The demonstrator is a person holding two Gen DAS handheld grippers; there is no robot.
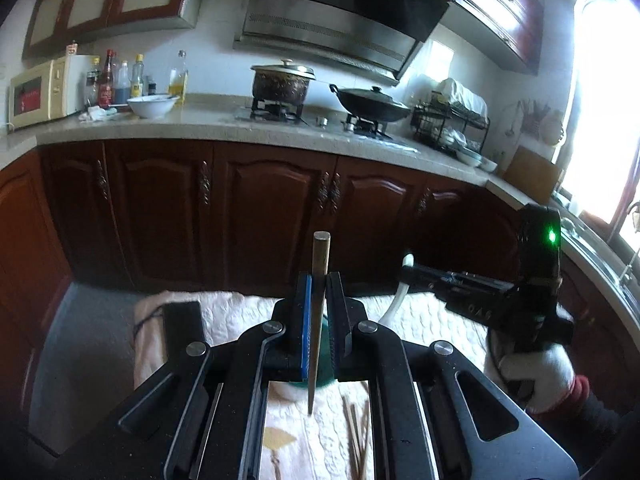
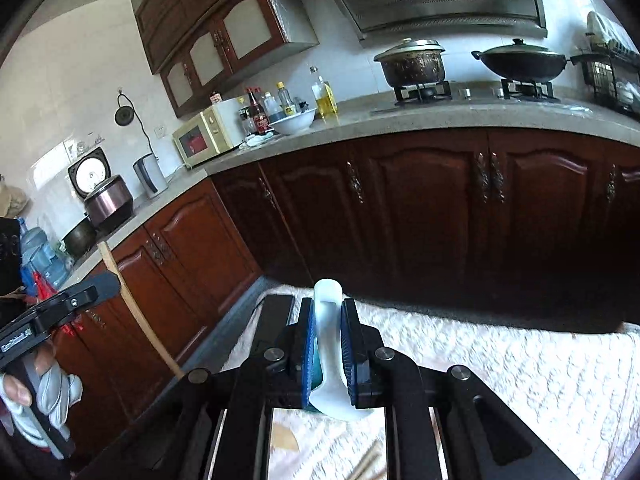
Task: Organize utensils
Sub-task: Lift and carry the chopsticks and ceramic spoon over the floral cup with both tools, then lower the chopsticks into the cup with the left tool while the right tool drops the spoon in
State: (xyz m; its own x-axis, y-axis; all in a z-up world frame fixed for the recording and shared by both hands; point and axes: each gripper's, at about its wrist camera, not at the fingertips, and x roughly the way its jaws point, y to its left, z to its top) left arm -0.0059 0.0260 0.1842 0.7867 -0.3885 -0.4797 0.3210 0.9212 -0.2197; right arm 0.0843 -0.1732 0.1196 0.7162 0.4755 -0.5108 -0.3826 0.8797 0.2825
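Chopstick (image 1: 319, 312) stood clamped upright in my left claw (image 1: 318, 300); my right claw (image 2: 329, 336) gripped the white spoon (image 2: 329, 344) above the quilted cloth (image 2: 500, 360).

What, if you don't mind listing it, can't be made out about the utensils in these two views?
- Left wrist view: the teal object behind the chopstick is mostly hidden by the left gripper.
- Left wrist view: loose chopsticks run off the bottom edge.
- Right wrist view: the white spoon bowl is covered by the right gripper.

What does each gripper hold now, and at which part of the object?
The left gripper holds a brown wooden chopstick around its middle. The right gripper holds a white ceramic spoon by its handle.
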